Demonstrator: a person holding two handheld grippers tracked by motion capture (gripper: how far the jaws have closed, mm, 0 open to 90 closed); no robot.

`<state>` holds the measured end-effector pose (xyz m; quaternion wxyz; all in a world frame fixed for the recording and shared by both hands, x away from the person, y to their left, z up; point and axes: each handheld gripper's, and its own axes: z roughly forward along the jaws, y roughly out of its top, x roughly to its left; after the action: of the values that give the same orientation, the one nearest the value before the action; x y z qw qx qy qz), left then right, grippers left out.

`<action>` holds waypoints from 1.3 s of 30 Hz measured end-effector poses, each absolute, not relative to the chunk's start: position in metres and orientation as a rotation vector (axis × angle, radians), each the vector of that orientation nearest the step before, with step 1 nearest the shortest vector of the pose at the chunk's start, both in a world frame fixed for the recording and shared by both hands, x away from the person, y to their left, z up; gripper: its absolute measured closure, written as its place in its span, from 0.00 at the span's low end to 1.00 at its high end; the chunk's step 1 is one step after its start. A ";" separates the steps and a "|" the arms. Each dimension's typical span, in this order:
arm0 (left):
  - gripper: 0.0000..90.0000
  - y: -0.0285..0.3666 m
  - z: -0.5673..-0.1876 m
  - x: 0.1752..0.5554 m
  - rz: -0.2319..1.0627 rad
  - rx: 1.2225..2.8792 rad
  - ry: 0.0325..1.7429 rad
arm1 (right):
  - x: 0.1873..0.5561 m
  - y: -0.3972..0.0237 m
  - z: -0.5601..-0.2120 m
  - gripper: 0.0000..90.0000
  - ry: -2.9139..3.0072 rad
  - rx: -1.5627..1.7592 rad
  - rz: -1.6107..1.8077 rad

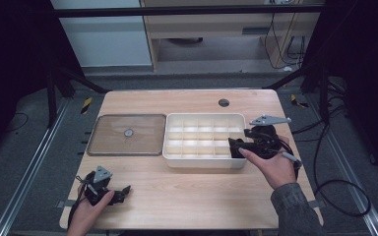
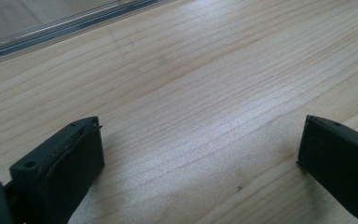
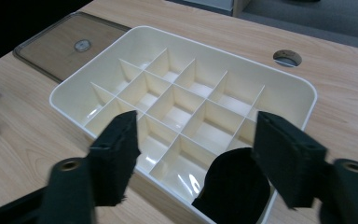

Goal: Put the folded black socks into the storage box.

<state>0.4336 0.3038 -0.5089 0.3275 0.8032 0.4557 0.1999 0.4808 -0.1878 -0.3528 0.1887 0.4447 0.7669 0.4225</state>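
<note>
Pale wooden table (image 1: 187, 196) over grey floor; black rounded object (image 3: 235, 189) lies in the white divided plastic tray (image 3: 303, 93), near-right compartment, below the spread right gripper (image 3: 196, 158)

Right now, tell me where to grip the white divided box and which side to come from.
Grip the rim of the white box's right short wall, coming down from above with the right gripper, one of its fingers outside and one in a compartment. The walls are thin and upright, and the box looks too wide to span. Stay clear of the near corner cell, where a black object lies.
</note>
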 end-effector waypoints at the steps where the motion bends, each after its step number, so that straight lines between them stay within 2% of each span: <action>1: 0.00 0.304 -0.509 0.434 0.523 2.103 1.193 | 0.480 -0.188 -0.353 0.23 2.147 1.251 1.185; 4: 0.00 0.304 -0.509 0.433 0.523 2.103 1.194 | 0.478 -0.188 -0.352 0.12 2.129 1.244 1.172; 12: 0.00 0.303 -0.509 0.433 0.525 2.101 1.192 | 0.470 -0.196 -0.362 0.07 2.151 1.207 1.178; 15: 0.00 0.303 -0.509 0.433 0.524 2.101 1.190 | 0.466 -0.202 -0.364 0.07 2.139 1.220 1.182; 25: 0.00 0.303 -0.509 0.432 0.522 2.098 1.192 | 0.448 -0.222 -0.379 0.18 2.126 1.243 1.147; 39: 0.00 0.303 -0.509 0.432 0.525 2.100 1.192 | 0.430 -0.231 -0.438 0.15 2.148 1.137 1.052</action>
<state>0.4316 0.3026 -0.5091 0.3288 0.8025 0.4556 0.2006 0.4299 -0.2313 -0.4381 0.2440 0.4162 0.7867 0.3852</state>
